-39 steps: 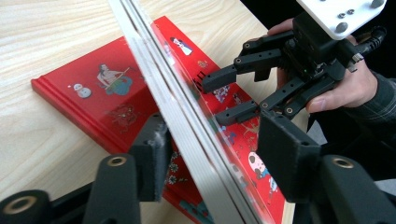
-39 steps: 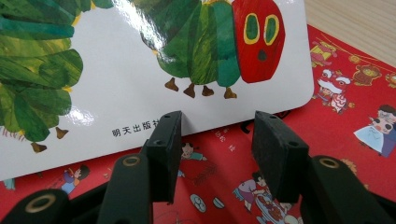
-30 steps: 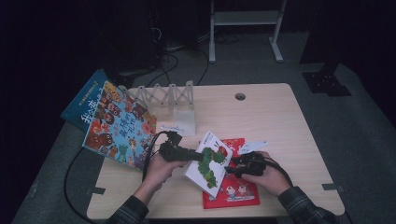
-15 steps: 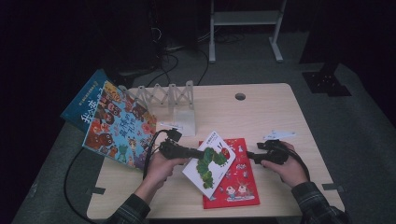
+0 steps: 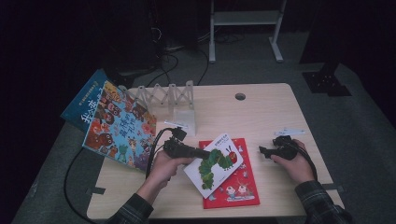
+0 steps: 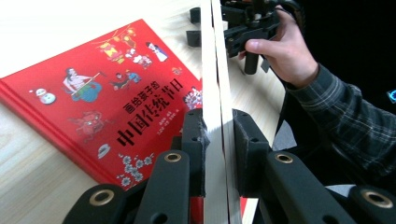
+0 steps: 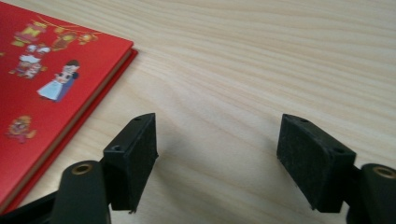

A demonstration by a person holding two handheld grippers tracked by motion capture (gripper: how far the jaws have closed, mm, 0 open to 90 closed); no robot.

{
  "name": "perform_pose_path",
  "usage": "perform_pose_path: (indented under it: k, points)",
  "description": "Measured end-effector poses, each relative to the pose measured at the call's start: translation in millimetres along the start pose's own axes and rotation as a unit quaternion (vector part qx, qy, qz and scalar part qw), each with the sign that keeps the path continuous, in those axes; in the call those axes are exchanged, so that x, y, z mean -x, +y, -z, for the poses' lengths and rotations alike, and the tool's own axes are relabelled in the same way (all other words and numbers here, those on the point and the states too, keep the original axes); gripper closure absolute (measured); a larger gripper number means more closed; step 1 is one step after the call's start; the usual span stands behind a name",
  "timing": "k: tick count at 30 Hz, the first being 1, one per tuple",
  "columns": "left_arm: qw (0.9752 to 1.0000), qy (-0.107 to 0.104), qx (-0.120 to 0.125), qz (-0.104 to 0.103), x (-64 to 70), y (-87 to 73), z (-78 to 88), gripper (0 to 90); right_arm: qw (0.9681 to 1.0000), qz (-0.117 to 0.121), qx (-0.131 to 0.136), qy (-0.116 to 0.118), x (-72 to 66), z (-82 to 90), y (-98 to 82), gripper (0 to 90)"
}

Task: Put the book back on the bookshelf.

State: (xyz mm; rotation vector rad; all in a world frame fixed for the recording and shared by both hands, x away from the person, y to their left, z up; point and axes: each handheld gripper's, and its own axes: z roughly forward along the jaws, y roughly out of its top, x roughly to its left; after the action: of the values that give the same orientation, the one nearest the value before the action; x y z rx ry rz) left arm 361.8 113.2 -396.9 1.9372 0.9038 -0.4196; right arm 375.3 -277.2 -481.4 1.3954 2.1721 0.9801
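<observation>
A white caterpillar picture book (image 5: 215, 163) is tilted up over a red hardcover book (image 5: 236, 186) that lies flat near the table's front edge. My left gripper (image 5: 204, 153) is shut on the white book's left edge; its jaws have just been closing, and in the left gripper view they (image 6: 218, 140) clamp the book's thin pages (image 6: 215, 70). The red book (image 6: 107, 102) lies beyond them. My right gripper (image 5: 264, 151) rests on the table to the right of the red book. Its jaws (image 7: 217, 154) have just been opening and stand open over bare wood, the red book (image 7: 46, 84) to their left.
A large colourful picture book (image 5: 119, 128) and a blue book (image 5: 84, 102) under it overhang the wooden table's (image 5: 266, 112) left edge. A white zigzag rack (image 5: 163, 95) stands at the back left. A cable hole (image 5: 240, 96) and a white label (image 5: 289, 132) are on the right half.
The right gripper has let go of the white book, opened, and moved right onto bare table. The left gripper has stayed in place with the book in it.
</observation>
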Motion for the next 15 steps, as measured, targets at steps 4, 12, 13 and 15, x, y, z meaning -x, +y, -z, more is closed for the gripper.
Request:
perform_pose_path:
  k: [4,12,13,15]
  points:
    - [0.9999,0.006,-0.001,-0.008,3.3,1.9,1.6,76.6,0.9997,0.018,0.007,-0.011,-1.4,-3.7,-2.9,15.3]
    - [0.9998,0.005,0.014,-0.016,7.0,7.6,9.9,76.6,0.9998,0.013,0.005,-0.016,-1.8,-4.6,-2.7,12.7]
    - [0.9997,0.006,0.013,-0.018,7.0,8.3,12.1,76.6,0.9998,0.013,0.005,-0.016,-1.8,-4.6,-2.7,12.6]
    - [0.9996,0.007,0.019,-0.019,6.5,9.0,14.9,76.6,0.9998,0.013,0.005,-0.016,-1.8,-4.7,-2.7,12.6]
